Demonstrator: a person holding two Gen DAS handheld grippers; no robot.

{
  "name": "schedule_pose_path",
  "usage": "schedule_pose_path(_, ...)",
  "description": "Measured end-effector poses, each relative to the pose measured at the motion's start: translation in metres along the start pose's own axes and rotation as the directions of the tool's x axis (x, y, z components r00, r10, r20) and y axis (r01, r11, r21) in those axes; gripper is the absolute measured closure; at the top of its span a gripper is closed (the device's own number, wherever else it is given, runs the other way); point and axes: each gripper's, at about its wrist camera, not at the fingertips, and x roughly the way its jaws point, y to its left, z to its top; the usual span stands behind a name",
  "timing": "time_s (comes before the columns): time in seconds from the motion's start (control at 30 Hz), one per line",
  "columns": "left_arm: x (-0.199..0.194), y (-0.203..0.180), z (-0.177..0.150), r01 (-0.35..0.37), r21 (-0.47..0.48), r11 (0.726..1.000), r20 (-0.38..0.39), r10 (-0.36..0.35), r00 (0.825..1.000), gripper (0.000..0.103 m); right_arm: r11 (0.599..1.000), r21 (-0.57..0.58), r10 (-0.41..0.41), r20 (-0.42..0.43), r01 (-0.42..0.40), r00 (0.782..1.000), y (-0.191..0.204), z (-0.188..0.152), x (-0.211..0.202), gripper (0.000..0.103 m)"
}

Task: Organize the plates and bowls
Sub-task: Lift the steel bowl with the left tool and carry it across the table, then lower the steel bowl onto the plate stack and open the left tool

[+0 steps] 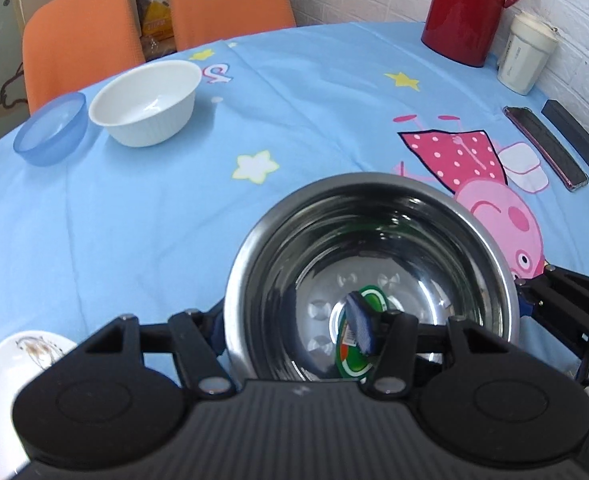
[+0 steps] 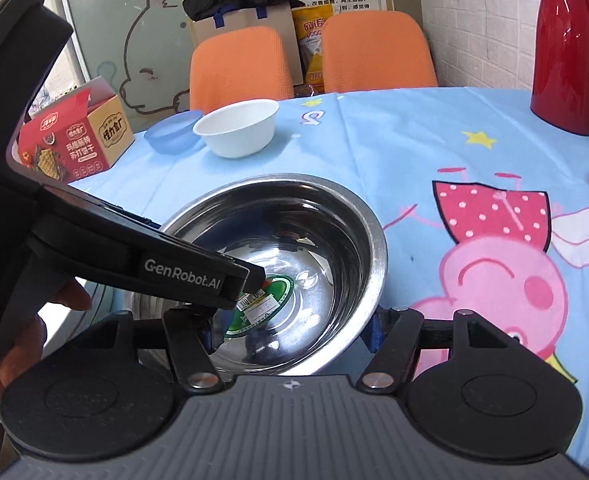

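Note:
A steel bowl (image 1: 374, 264) with a green sticker inside sits near the table's front; it also shows in the right wrist view (image 2: 294, 256). My left gripper (image 1: 290, 328) has one finger inside the bowl and one outside its left rim, gripping the wall. My right gripper (image 2: 290, 330) straddles the bowl's near right rim, one finger inside and one outside. A white bowl (image 1: 146, 100) and a blue bowl (image 1: 52, 128) stand at the far left. A white plate (image 1: 2, 384) lies at the near left.
A red thermos (image 1: 470, 8), a white cup (image 1: 526, 54), a phone (image 1: 544, 146) and a black bar (image 1: 574, 134) stand at the right by the wall. A red snack box (image 2: 74, 140) is at the left edge. Two orange chairs (image 2: 238, 68) stand behind.

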Motion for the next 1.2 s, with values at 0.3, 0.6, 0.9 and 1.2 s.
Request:
schedule_pose_path(0.3,0.015,0.000,-0.001,0.014,-0.008,1.000,-0.003,-0.014,1.000,0.023,0.999,0.020,0.029,-0.039,-0.028,0.999,-0.010,-0.008,0.009,0.000)
schedule_pose_path(0.6,-0.029,0.031,0.003,-0.062,-0.058,0.996,0.133,0.069,0.989,0.016,0.992,0.128,0.005,0.039,-0.010,0.999,-0.048,-0.005,-0.023,0.000)
schedule_pose_path(0.9,-0.049,0.076,-0.007,-0.149,-0.147,0.978,0.139,0.170,0.976,0.016,0.983,0.181,-0.029,0.077,0.014,0.997,-0.073,-0.001,-0.029,0.000)
schedule_pose_path(1.2,-0.056,0.087,-0.018,-0.156,-0.159,0.975,0.153,0.180,0.972,0.016,0.985,0.172,-0.005,0.081,-0.009,0.997,-0.063,0.007,-0.027,0.000)
